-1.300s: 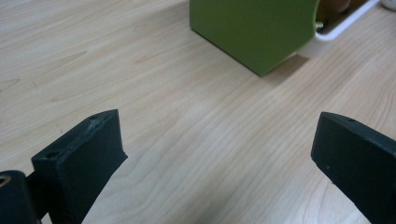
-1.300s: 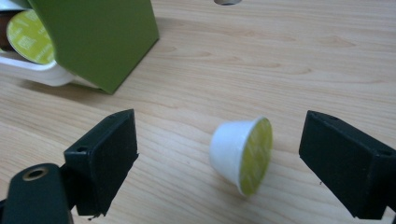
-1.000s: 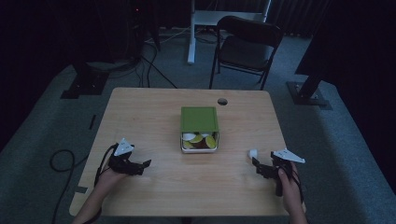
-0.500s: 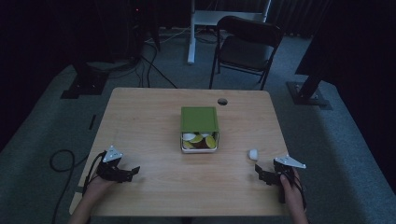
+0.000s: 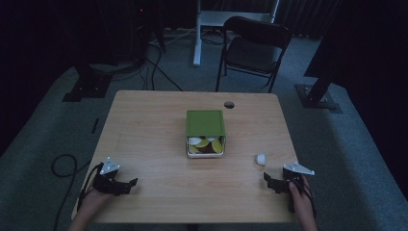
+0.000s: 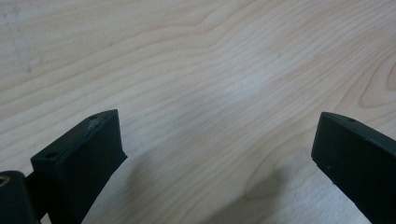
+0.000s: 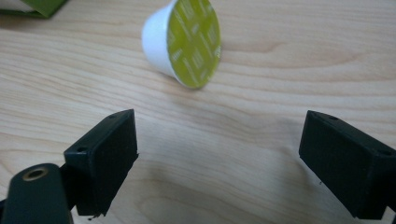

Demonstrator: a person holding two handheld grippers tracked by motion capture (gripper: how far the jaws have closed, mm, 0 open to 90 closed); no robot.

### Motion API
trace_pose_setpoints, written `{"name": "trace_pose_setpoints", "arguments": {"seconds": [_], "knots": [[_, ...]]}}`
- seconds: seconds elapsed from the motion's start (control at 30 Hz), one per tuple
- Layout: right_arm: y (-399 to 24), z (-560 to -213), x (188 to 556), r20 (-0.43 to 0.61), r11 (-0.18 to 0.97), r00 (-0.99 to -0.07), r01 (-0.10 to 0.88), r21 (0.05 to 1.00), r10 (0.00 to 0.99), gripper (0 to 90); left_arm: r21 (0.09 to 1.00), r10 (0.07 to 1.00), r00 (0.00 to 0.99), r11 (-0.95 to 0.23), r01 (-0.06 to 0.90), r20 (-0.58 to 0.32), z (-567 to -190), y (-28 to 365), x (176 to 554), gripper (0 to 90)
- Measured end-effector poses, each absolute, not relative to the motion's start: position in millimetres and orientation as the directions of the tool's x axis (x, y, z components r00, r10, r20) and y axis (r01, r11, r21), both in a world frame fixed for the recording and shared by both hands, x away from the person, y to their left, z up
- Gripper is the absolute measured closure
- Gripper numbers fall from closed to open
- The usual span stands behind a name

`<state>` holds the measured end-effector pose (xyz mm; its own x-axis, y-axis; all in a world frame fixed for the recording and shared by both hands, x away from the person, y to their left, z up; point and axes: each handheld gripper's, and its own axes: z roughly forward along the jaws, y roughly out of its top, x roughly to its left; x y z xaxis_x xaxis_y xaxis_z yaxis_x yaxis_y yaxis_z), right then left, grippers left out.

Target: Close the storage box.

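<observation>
High view shows both grippers drawn back toward the bottom edge since a second ago: the left gripper [image 5: 126,184] at lower left, the right gripper [image 5: 270,182] at lower right, both spread wide and empty. The white capsule [image 5: 261,159] now lies apart from the right one, so it looks released. Right gripper view shows the capsule [image 7: 184,41] on its side, green foil facing the camera, near the green box [image 5: 205,123].
</observation>
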<state>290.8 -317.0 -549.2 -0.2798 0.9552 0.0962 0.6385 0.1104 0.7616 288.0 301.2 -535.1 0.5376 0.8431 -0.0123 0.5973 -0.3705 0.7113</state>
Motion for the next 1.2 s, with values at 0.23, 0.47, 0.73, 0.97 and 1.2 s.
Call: {"name": "trace_pose_setpoints", "arguments": {"seconds": [0.23,0.47,0.73,0.97,1.2], "knots": [[-318,-550,292,0.095,0.111,-0.265,0.667,0.737,0.960,11.1,0.689,0.854,0.521,-0.381,0.617,0.006,-537,306,279,2.2],[-316,-551,293,0.065,0.136,-0.267,0.667,0.733,0.961,11.1,0.664,0.881,0.472,-0.364,0.654,0.018,-541,315,272,2.2],[-311,-551,293,0.015,0.178,-0.272,0.669,0.722,0.962,11.1,0.670,0.905,0.425,-0.329,0.665,0.023,-544,320,266,2.2],[-311,-551,293,0.014,0.178,-0.272,0.668,0.722,0.962,11.1,0.674,0.935,0.355,-0.272,0.686,0.015,-545,319,265,2.1],[-311,-551,293,0.015,0.178,-0.272,0.668,0.723,0.962,11.1,0.689,0.968,0.251,-0.191,0.700,0.013,-547,315,264,2.0]]}}
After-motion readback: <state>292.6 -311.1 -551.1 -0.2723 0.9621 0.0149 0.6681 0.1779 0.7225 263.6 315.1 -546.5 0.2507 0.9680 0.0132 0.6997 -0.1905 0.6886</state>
